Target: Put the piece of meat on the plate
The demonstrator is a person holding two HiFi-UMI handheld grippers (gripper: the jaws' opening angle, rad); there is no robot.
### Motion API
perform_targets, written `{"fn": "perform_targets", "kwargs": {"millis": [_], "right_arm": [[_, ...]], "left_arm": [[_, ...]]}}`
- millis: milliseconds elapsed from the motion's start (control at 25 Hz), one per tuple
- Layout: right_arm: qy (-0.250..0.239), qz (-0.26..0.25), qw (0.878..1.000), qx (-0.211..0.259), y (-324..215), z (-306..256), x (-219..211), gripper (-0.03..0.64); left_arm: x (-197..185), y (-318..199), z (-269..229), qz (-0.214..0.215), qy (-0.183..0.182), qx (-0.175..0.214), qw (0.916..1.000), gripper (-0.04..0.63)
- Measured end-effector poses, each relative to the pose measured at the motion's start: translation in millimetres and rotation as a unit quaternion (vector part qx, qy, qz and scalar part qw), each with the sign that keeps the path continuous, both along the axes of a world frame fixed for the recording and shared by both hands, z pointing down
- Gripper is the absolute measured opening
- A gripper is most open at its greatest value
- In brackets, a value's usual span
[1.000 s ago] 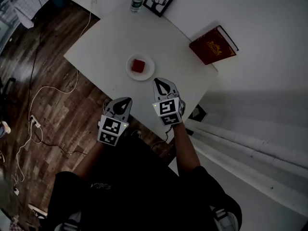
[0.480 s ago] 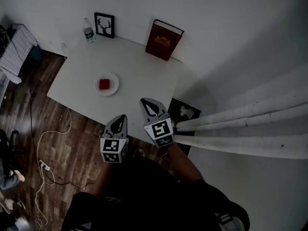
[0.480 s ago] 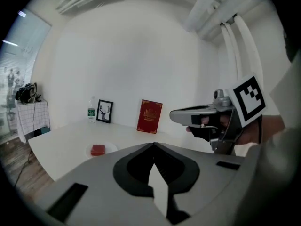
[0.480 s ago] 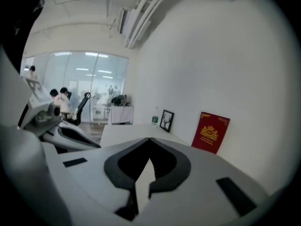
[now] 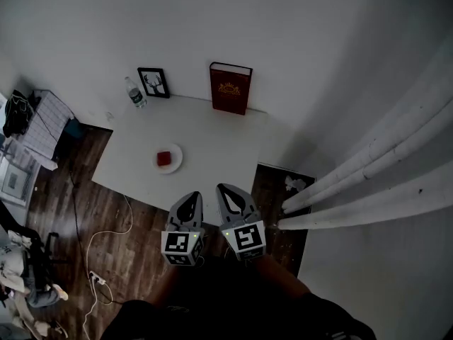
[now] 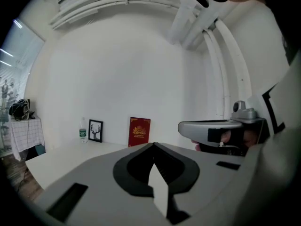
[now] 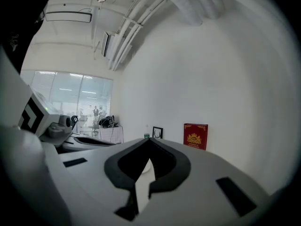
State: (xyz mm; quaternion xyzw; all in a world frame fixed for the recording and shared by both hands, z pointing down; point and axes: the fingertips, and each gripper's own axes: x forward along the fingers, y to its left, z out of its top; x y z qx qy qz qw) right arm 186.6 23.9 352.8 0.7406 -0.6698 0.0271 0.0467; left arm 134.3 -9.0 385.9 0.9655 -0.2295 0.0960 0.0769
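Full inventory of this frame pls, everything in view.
table: 1, white, against the wall
plate: 1, white, table's left part
meat: 1, red, on the plate
book: 1, red, upright at the wall, table's back
frame: 1, black, left of the book
bottle: 1, clear, left of the frame
cable: 1, white, wood floor, left
side table: 1, checked cloth, far left
pipes: several, white, right
left gripper: 1, grey, shut, empty, short of the table
right gripper: 1, grey, shut, empty, beside it
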Motion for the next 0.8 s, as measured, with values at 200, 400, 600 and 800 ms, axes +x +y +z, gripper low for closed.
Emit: {"fn": "perform_targets", "kwargs": {"millis": [200,400,600,800], "right_arm": [[-0.016,0.009,1.000,0.015,21,-5,-1,0.021],[-0.010,0.019,1.000,0.022,34,-9,6,0.021],[-0.004,0.021,1.000,0.022,38,-11,8,0.021],[-0.006,0.020,1.000,0.019,32,-7,6,0.021]], "left_arm": [[14,20,-5,0.032,0.008,0.007,0.9994,0.003],[23,32,-7,0.054,0.010,0.009,0.9984,0.003],[27,36,-7,0.061,0.010,0.008,0.9980,0.003],[28,36,-4,0.069,0.002,0.009,0.9976,0.003]]}}
